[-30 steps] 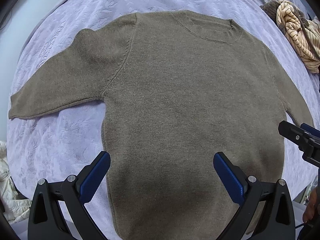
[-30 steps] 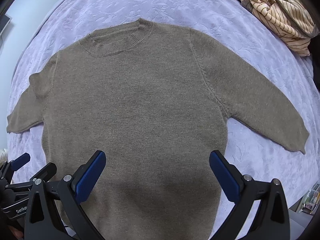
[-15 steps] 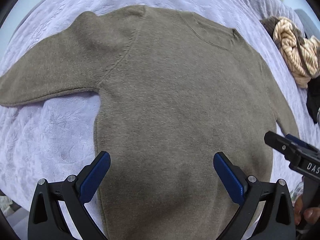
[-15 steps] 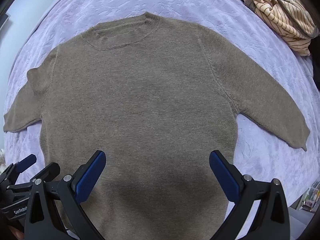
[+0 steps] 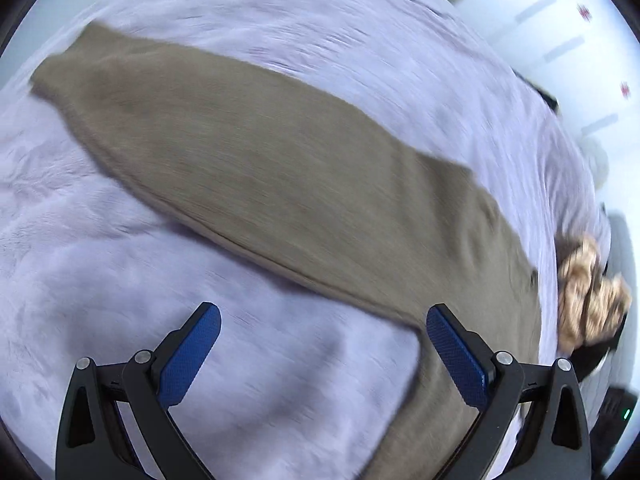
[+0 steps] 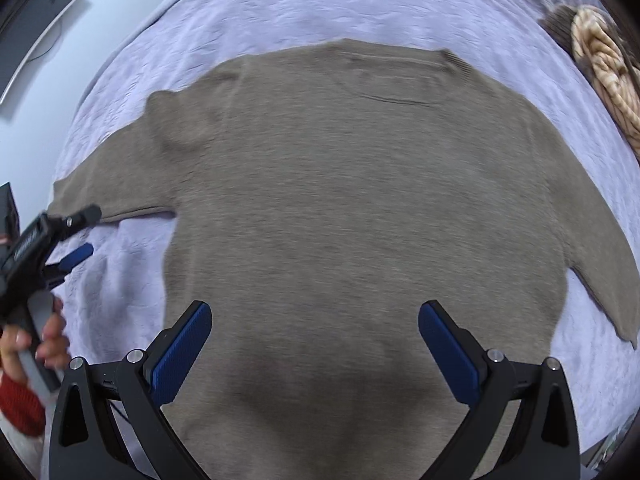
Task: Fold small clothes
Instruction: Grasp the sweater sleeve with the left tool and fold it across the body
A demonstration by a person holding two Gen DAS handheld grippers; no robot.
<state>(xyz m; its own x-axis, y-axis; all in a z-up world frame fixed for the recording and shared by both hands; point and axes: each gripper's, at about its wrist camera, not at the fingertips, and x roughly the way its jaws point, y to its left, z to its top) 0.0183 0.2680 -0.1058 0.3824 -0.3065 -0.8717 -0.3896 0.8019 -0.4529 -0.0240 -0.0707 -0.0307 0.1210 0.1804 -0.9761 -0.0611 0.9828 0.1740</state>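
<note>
**knitfan:** On the bed [image 6: 400,4], w/ its lavender quilted cover (embossed leafy pattern, a bit crinkly), the brown sweater [image 6: 360,208] lies flat, front up. Fine even knit, matte, ribbed crew neck at the far edge, both sleeves spread out to the sides.

**foldbot22:** What abt the grippers?

**knitfan:** Right gripper [image 6: 314,354] hangs over the lower body of the sweater, jaws spread wide, nothing between them. Blue pads [image 6: 180,354] have a fine cross-hatch grip texture, black angular frame w/ silver bolts. Left gripper [image 5: 323,358] is also wide apart and empty, over bare cover just below the left sleeve [image 5: 240,160], which runs as a long tapering band across that view. Pic's motion-blurred tho, so knit detail is gone there.

**foldbot22:** Anything else around?

**knitfan:** Right wrist view shows the left gripper at the far left edge near the sleeve cuff, held by a hand [image 6: 50,340] w/ a red knit sleeve cuff [image 6: 20,404]. Bunched cream striped garment [image 6: 604,76] on the far right of the bed, apart from the sweater.
</note>
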